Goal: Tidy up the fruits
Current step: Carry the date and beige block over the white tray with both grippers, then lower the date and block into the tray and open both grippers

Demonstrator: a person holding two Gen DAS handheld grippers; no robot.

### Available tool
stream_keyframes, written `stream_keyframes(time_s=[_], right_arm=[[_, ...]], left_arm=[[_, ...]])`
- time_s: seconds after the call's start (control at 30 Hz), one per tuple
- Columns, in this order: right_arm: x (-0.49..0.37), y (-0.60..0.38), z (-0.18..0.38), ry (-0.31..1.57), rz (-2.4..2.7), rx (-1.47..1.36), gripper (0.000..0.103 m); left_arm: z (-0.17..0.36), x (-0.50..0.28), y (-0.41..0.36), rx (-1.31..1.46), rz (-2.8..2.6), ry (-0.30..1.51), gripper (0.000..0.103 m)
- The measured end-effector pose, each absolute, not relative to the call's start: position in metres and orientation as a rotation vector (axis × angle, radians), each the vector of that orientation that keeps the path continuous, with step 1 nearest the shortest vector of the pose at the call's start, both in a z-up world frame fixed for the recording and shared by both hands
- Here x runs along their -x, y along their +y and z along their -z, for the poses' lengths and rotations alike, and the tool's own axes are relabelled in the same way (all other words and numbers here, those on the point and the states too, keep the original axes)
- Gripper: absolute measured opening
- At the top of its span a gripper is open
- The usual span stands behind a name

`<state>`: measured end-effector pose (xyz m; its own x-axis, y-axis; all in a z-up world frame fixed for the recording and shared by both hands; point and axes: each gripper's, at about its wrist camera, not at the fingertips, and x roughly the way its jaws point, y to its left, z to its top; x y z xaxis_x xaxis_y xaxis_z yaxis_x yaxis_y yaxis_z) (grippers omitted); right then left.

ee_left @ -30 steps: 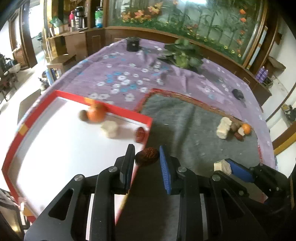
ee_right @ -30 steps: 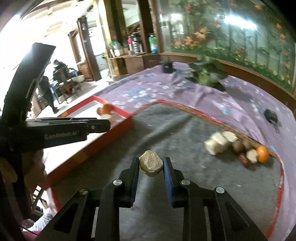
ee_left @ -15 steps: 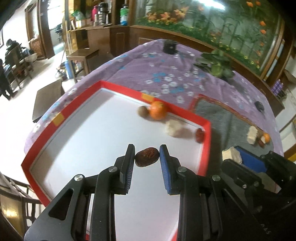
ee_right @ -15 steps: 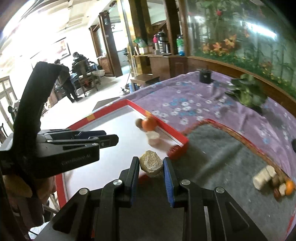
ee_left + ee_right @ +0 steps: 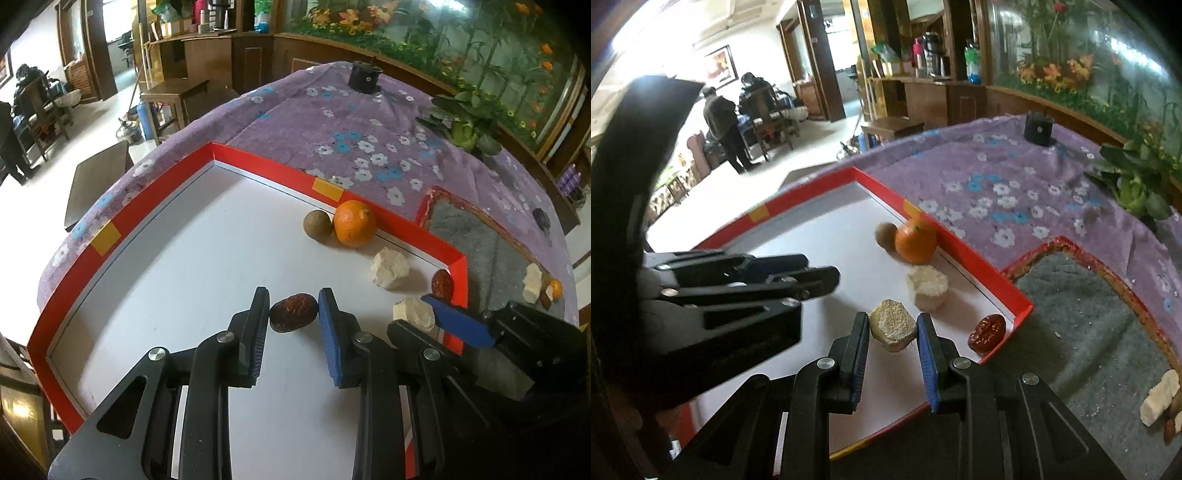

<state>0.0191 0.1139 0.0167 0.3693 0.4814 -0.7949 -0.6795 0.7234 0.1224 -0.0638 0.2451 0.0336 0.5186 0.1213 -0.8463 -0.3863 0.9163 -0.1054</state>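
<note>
Left tongs [image 5: 293, 314] around date [image 5: 293, 312], over tray [image 5: 258, 168].

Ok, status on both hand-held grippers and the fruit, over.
Left hand-held gripper shut on red date, over white tray. Right hand-held gripper shut on pale chunk. Orange already in tray; nothing blocking.

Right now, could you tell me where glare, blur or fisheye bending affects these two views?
Left wrist view: sharp; the red tray rim bows, corners go black. Right wrist view: window glare whitens the upper left, the left claw looks soft and dark, the orange is crisp.
</note>
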Motion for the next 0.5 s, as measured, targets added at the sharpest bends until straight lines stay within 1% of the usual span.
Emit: stream_keyframes(time_s=[0.2,0.23,0.27,0.3,0.33,0.37,0.5], right_arm=[[-0.027,0.111,-0.008,0.935,-0.712,0.231,0.025],[-0.028,0.109,-0.007,0.935,-0.718,0.213,0.026],[-0.028,0.109,-0.007,0.935,-0.718,0.213,0.029],[-0.028,0.108,-0.008,0.936,-0.728,0.203,0.035],[-0.026,0.107,-0.009,0.935,-0.737,0.194,0.038],[-0.024,0.106,-0.012,0.930,-0.746,0.186,0.044],[-0.016,0.099,-0.022,0.906,-0.740,0.163,0.046]], left_arm=[[-0.027,0.056,0.244,0.310,-0.314,1.007,0.027],[-0.027,0.055,0.244,0.308,-0.318,1.009,0.028],[-0.027,0.055,0.243,0.303,-0.323,1.011,0.034],[-0.027,0.055,0.243,0.297,-0.328,1.012,0.041],[-0.028,0.056,0.243,0.299,-0.328,1.008,0.055],[-0.029,0.057,0.243,0.305,-0.328,1.001,0.060],[-0.037,0.062,0.241,0.291,-0.360,0.973,0.060]])
